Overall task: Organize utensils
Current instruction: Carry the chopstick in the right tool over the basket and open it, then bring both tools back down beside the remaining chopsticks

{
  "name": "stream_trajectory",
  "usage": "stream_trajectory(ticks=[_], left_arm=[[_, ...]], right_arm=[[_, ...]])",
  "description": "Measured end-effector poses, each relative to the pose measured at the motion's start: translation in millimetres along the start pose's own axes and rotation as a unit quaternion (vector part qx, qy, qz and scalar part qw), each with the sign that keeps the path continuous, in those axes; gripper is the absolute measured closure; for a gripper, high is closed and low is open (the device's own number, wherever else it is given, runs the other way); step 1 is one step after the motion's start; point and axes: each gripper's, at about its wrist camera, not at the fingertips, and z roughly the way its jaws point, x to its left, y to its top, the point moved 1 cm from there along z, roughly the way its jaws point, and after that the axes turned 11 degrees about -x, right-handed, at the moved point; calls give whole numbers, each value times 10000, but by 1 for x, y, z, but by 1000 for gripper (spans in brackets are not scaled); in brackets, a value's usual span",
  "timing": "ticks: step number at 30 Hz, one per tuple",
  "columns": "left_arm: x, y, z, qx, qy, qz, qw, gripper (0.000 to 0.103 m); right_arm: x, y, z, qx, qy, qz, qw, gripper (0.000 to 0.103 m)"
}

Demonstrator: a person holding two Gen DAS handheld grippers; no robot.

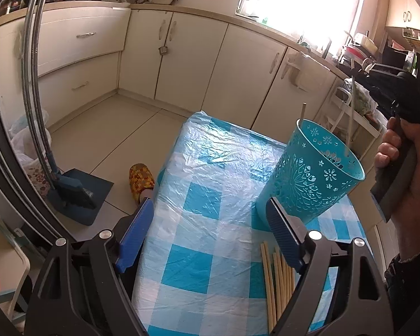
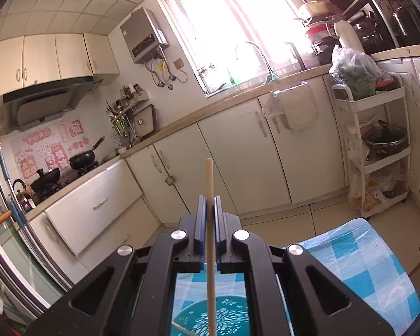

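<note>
Left gripper jaws open, empty, over tabletop. About six chopsticks lie below its right finger, beside one teal cup holding one or two. Right gripper jaws clamp one chopstick above cup: keep vertical, center over mouth, then lower.

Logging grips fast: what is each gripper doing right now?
Left gripper: open, empty, beside the blue cup.
Right gripper: shut on one chopstick, above the cup.
</note>
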Motion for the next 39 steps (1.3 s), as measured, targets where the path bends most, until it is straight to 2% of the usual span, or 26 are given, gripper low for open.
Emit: stream_trajectory(ticks=[11,14,18,22,29,39], left_arm=[[6,-2,4,56,28,-127,9999,24],[5,1,-1,0,28,-151,9999,24],[4,5,-13,-89,19,-167,9998,19],[-1,8,-27,-185,24,-79,9998,14],[-9,10,-57,-313,54,174,9993,11],[-31,3,-104,-464,-5,776,9959,8]], right_arm=[[4,-29,-6,496,-19,-417,9979,95],[7,-32,-22,530,17,-523,9972,80],[5,-31,-51,504,37,-453,9977,74],[10,-37,-95,493,-1,-547,9973,55],[18,-69,-168,825,-191,-811,9931,43],[15,-112,-210,1424,-456,-771,9857,42]])
